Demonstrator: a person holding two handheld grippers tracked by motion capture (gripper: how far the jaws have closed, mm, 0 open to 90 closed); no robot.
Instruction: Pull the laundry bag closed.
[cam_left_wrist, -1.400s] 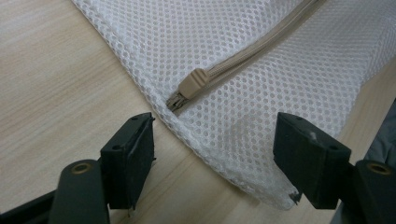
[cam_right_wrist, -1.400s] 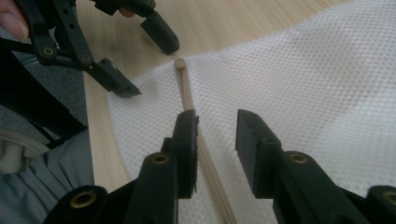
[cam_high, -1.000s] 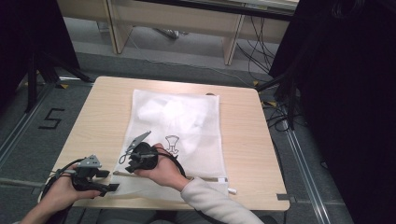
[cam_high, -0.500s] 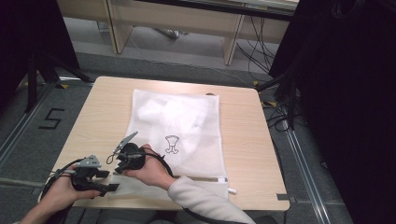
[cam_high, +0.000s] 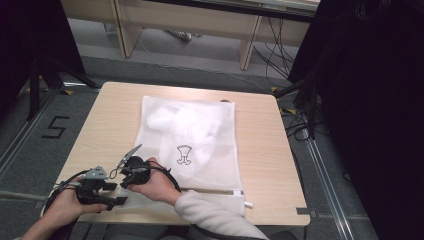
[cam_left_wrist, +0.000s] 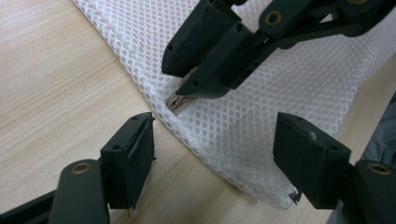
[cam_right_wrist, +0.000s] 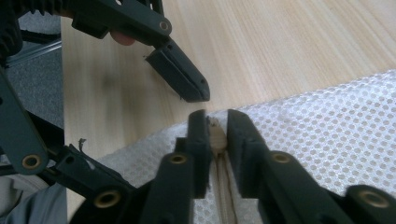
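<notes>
A white mesh laundry bag (cam_high: 200, 135) lies flat on the wooden table (cam_high: 110, 125). My right gripper (cam_high: 125, 176) is at the bag's near left corner, shut on the zipper pull (cam_right_wrist: 217, 137). That small metal pull (cam_left_wrist: 176, 102) is pinched between the right gripper's fingertips (cam_left_wrist: 201, 86). My left gripper (cam_left_wrist: 217, 163) is open, its two jaws standing on either side of the same corner of the mesh bag (cam_left_wrist: 261, 107). From above, the left gripper (cam_high: 112, 194) sits just left of the right one, nearly touching it. The left gripper's fingers (cam_right_wrist: 180, 81) show close ahead of my right gripper (cam_right_wrist: 218, 133).
The bag carries a small black logo (cam_high: 183, 154), and a white tab (cam_high: 248, 204) marks the zipper's right end. Bare wood runs left and right of the bag. Beyond the table are desk legs and floor cables (cam_high: 280, 55); a dark curtain (cam_high: 370, 100) hangs at the right.
My right gripper has moved left along the bag's near edge, closing on the left gripper. The left hand has hardly moved.
</notes>
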